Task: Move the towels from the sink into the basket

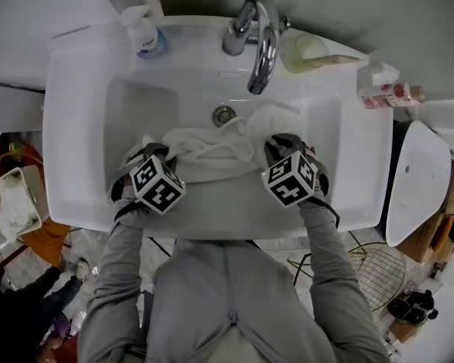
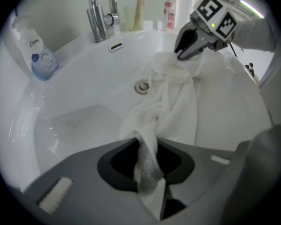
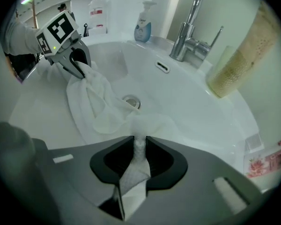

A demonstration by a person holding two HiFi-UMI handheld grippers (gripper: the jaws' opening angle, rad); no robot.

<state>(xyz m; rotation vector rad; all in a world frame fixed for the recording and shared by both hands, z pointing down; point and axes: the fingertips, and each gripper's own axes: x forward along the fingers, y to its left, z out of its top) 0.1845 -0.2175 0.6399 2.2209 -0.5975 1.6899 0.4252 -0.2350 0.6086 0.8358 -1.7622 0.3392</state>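
Field note, sink station.

- Left gripper [image 2: 147, 172]: jaws closed on a fold of the towel [image 1: 212, 153]. The left gripper view shows the cloth pinched between the pads and trailing down to the heap.
- Right gripper [image 3: 139, 165]: jaws also closed on the towel, with a thin twist of white cloth squeezed between them.
- Both grippers point steeply down into the sink [image 1: 83, 127], one at each end of the cloth, which is bunched between them.
- The towel lies in the bowl just on my side of the drain [image 1: 224, 115]. Its middle rests on the porcelain and only the pinched ends are raised a little.
- I cannot tell whether this is one towel or several tangled together.
- Tap [image 1: 261, 44] and soap bottle [image 1: 145, 38] stand at the back rim, clear of the work.

Progress: early, as I judge it. The grip is made on both sides, but nothing has left the sink. What remains is to lift the cloth clear of the rim, carry it over and release it.

A wire thing [image 1: 380, 272] on the floor to my right may be the basket, though I can't confirm it.
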